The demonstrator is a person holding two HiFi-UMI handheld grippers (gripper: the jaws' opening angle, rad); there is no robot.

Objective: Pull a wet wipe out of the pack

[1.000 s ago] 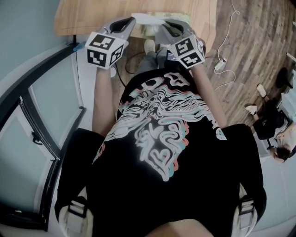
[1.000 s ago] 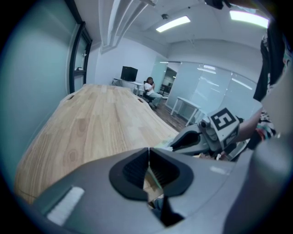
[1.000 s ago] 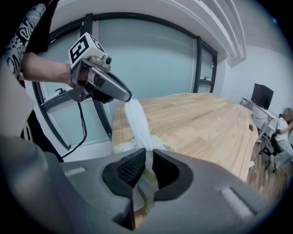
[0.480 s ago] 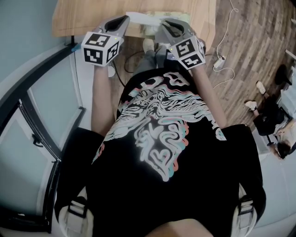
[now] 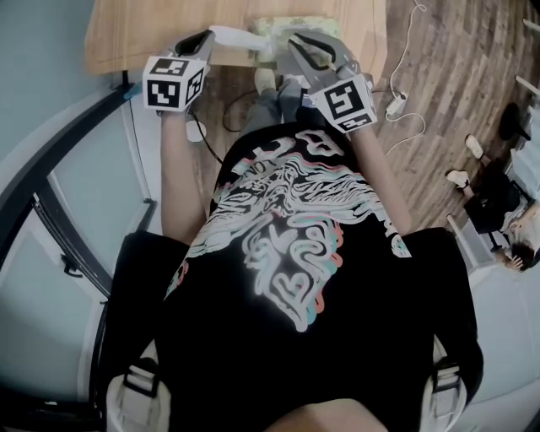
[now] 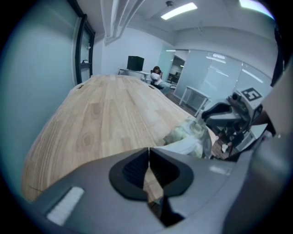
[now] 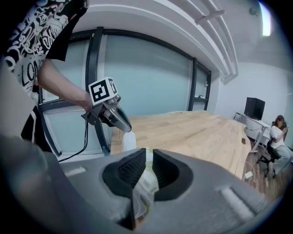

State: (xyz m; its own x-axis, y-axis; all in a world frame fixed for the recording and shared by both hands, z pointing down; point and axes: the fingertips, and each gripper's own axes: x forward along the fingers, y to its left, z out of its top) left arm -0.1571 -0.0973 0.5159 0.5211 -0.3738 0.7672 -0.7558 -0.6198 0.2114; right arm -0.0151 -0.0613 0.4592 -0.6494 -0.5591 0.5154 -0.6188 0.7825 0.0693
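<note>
At the near edge of a wooden desk (image 5: pixel 152 34), the left gripper (image 5: pixel 205 38) clamps one end of a white wet wipe (image 5: pixel 234 35). The wipe stretches across to the pale green pack (image 5: pixel 283 25), which the right gripper (image 5: pixel 299 46) pinches tight between its jaws close beside it.

My left gripper (image 5: pixel 206 37) has swung out to the left, drawing the white wet wipe (image 5: pixel 234 36) further from the pale green pack (image 5: pixel 295 24).
</note>
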